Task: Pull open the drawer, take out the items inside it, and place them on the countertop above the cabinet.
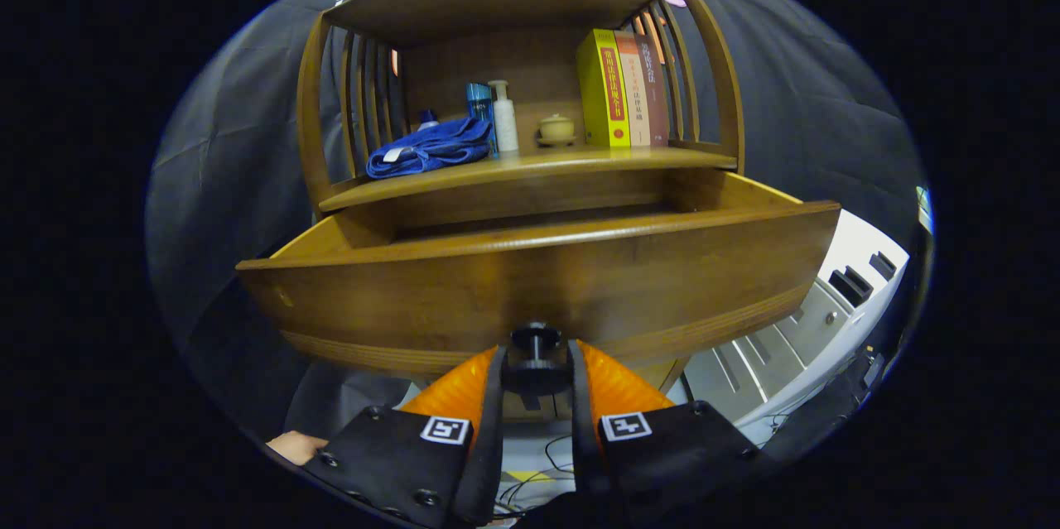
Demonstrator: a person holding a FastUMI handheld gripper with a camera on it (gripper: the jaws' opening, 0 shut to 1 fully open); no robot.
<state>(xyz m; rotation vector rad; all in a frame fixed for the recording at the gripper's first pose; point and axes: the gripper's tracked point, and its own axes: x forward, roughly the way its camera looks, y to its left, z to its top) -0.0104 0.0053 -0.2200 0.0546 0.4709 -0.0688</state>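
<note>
The wooden cabinet's drawer [538,281] stands pulled out toward me, its front panel filling the space just ahead of the fingers. A dark round knob [535,340] sticks out from the lower middle of that panel. My gripper [536,376] is shut on this knob, one finger pressing on each side. The drawer's inside is hidden behind its front panel. Above the drawer lies the countertop [530,167] of the cabinet.
On the countertop sit a folded blue cloth [431,148], a blue bottle [479,104], a white pump bottle [503,117], a small lidded pot [556,128] and three upright books [623,90]. A white unit [816,322] stands lower right. Cables [538,471] lie on the floor below.
</note>
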